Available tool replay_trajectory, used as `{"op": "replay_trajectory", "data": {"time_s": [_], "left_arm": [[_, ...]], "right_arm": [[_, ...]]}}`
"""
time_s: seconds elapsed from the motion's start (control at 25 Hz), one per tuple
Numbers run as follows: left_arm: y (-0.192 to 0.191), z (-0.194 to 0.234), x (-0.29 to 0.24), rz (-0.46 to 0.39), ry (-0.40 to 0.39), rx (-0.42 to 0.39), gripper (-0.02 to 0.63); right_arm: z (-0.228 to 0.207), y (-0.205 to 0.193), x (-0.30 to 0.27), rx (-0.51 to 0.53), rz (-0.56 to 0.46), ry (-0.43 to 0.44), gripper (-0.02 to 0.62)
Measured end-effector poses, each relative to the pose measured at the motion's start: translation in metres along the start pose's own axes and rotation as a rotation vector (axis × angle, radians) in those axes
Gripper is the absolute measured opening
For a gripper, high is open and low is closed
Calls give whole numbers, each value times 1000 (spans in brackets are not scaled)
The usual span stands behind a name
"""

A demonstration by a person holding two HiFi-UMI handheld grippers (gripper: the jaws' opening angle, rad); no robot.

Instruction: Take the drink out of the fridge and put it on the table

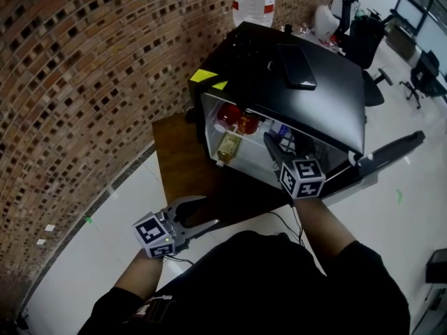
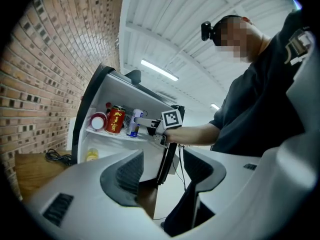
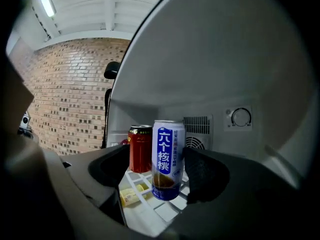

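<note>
The right claw (image 3: 159, 170) is spread wide, with the blue-and-white can (image 3: 168, 149) standing upright between its pads on the fridge shelf (image 3: 166, 211). A red can (image 3: 140, 150) stands just behind, to the left. The left claw (image 2: 162, 176) is open and empty.

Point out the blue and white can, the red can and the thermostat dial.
blue and white can (image 3: 167, 156), right gripper view, middle of its label
red can (image 3: 140, 151), right gripper view, its visible side
thermostat dial (image 3: 241, 117), right gripper view, its centre
</note>
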State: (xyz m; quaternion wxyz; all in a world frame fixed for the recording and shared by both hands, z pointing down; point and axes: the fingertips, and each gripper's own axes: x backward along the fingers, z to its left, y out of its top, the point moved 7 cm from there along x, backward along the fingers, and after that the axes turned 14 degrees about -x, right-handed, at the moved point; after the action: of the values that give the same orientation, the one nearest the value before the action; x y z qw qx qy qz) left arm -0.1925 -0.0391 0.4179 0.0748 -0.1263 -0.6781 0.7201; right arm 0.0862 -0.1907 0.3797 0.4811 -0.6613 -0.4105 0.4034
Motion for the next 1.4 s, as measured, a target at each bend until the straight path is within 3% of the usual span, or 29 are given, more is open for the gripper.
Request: {"op": "replay_trajectory", "data": {"time_s": [0.24,0.36,0.56,0.68,0.84,1.0,1.12,1.24,1.4], "left_arm": [[-2,8,10,-7,15,15,249],[-4,10,15,-7,23,10,249],[-6,17,24,-17,60,19,249],[-10,22,27,-30,79,14,249],[-21,24,32,-42,113,27,249],[-36,23,41,-47,160,46,245],[-52,18,50,-34,198,38,176],[-63,9,64,-57,257,54,22],[-86,4,84,-64,299,91,2]], "right_arm": [[-8,5,-27,3,14,-34,364],[-14,9,-34,3,18,-27,272],[-6,10,-23,30,40,30,268],[10,4,-3,55,62,117,268],[51,-11,22,82,103,303,268],[87,-50,22,96,175,466,268],[105,-87,10,78,239,558,268],[131,-119,-3,58,305,656,268],[158,-165,-19,74,371,735,268]]}}
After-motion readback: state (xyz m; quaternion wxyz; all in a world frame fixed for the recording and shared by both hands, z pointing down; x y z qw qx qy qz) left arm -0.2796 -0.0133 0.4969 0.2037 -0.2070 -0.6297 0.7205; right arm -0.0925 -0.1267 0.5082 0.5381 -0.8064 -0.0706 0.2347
